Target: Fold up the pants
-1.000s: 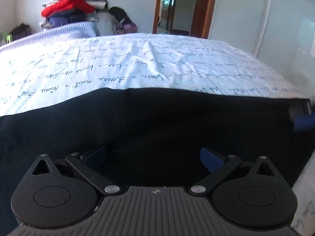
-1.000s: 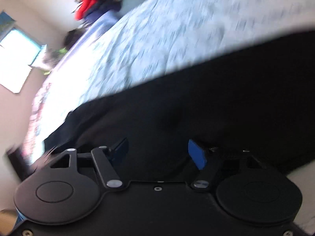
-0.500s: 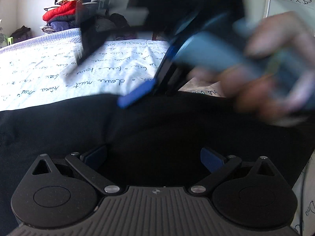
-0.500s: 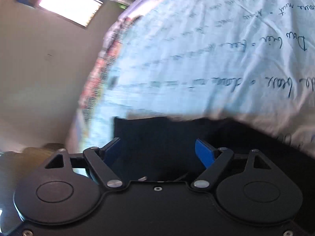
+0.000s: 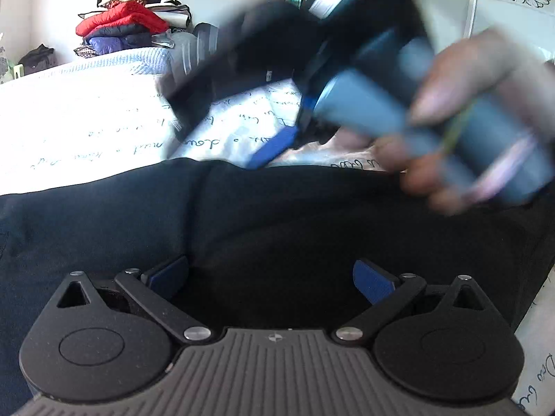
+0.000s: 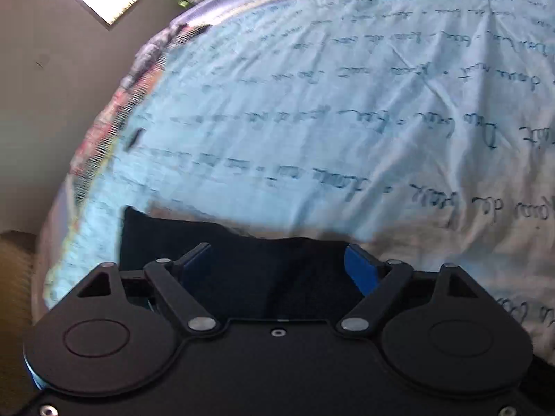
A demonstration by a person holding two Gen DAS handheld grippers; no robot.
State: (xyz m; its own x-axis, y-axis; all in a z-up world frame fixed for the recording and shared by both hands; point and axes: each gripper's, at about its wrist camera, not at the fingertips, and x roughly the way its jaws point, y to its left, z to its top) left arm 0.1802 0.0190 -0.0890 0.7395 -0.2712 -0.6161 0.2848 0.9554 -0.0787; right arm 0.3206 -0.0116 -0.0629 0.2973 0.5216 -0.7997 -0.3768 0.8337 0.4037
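A bed in a white script-printed sheet fills the left-wrist view; the dark pants stretch crosswise under the left tongs, which stand apart, empty. In the right-wrist view the right tongs, spread wide with jaws just opening, straddle the pants' end corner, nearer than the left.

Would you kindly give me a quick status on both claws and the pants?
Left claw open, over the pants. Right claw open above their end, gripping nothing. Pants flat on the bedsheet. Nothing in the way.
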